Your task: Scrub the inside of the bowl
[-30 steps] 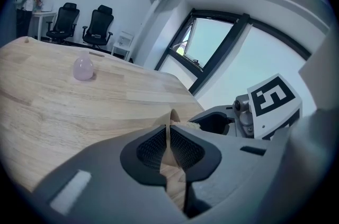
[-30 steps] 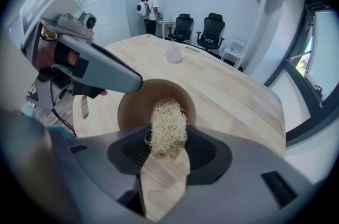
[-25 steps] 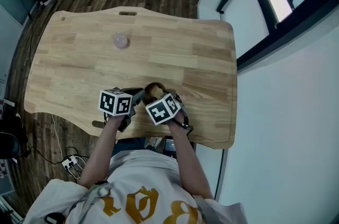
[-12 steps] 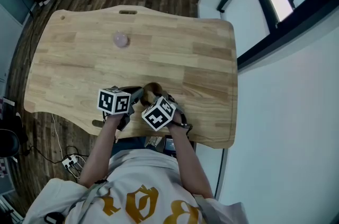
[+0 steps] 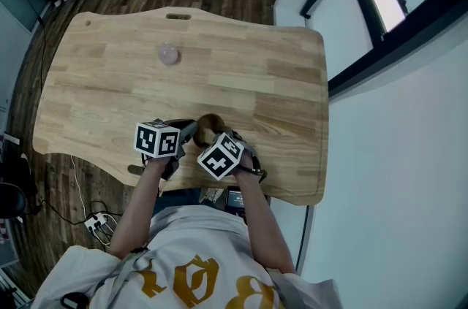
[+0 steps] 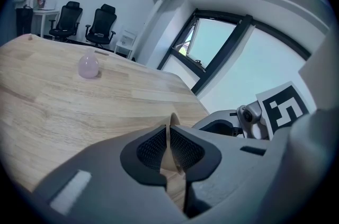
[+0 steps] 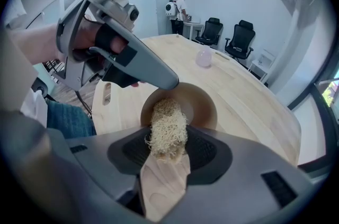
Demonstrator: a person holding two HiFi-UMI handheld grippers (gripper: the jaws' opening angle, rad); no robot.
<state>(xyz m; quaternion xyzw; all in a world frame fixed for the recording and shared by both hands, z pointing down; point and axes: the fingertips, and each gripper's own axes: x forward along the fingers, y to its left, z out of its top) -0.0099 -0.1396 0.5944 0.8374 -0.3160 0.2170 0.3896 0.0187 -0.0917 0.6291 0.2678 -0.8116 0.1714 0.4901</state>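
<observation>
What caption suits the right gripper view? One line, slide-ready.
Right claw aims a fibre scrubber into the wooden bowl while the left claw pinches its rim.

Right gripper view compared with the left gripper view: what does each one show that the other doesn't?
Only the right gripper view shows the scrubber pinched by the right gripper, the inside of the bowl, and the left gripper reaching onto its rim. Only the left gripper view shows that thin rim edge-on between closed jaws, plus the window. Both show the wooden table, a small pink object and black office chairs.
</observation>
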